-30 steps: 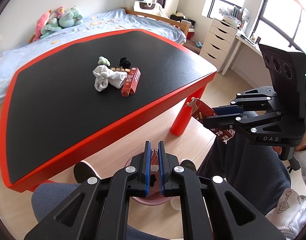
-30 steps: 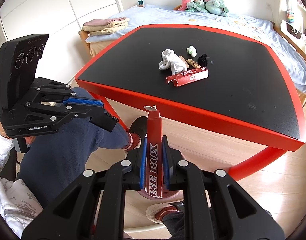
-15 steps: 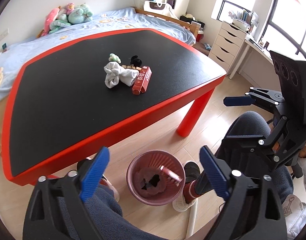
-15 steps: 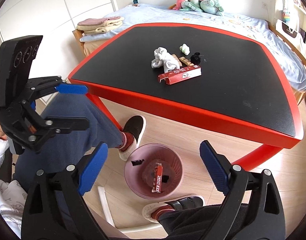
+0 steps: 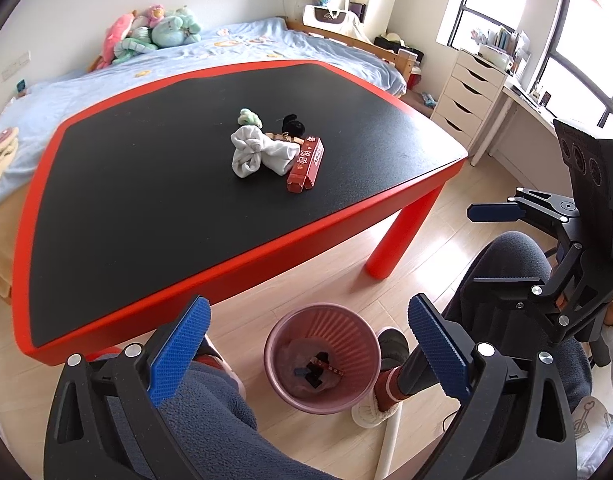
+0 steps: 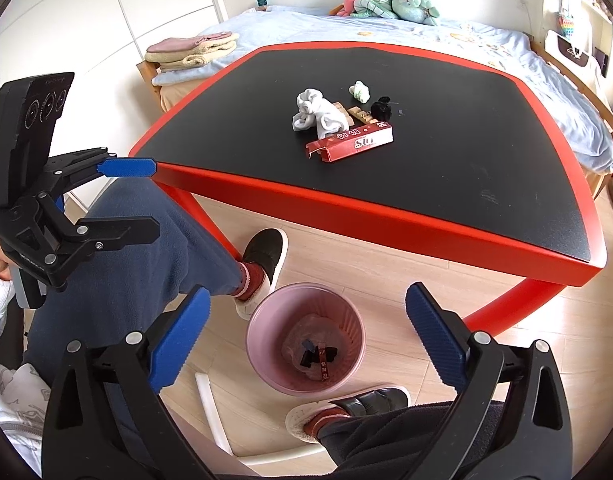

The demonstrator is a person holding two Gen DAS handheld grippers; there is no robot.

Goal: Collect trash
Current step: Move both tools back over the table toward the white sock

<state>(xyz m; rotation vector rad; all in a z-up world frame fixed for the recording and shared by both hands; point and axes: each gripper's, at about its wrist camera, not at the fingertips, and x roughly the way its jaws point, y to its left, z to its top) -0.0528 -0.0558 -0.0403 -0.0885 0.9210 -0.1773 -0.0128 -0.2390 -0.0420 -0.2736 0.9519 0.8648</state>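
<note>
A pink waste bin (image 5: pixel 290 340) (image 6: pixel 262 320) stands on the floor between the person's feet, with a red box and dark scraps inside. My left gripper (image 5: pixel 308 344) is wide open and empty above it. My right gripper (image 6: pixel 306 336) is also wide open and empty over the bin. On the black table lie a red carton (image 5: pixel 306 160) (image 6: pixel 352 143), a white crumpled cloth (image 5: pixel 256 152) (image 6: pixel 316 114), a pale green wad (image 5: pixel 249 117) (image 6: pixel 360 91), a black wad (image 5: pixel 292 125) (image 6: pixel 381 108) and small wooden pieces (image 6: pixel 356 114).
The red-edged black table (image 5: pixel 266 248) (image 6: pixel 366 208) stands over the wooden floor, its red leg (image 5: pixel 398 236) near the bin. The person's legs and slippered feet (image 6: pixel 262 264) flank the bin. A bed (image 5: pixel 234 46) lies behind the table; white drawers (image 5: pixel 470 88) stand at right.
Both grippers were shut, the left on a small clip-like scrap and the right on a red box. Both opened wide; the items dropped into the bin.
</note>
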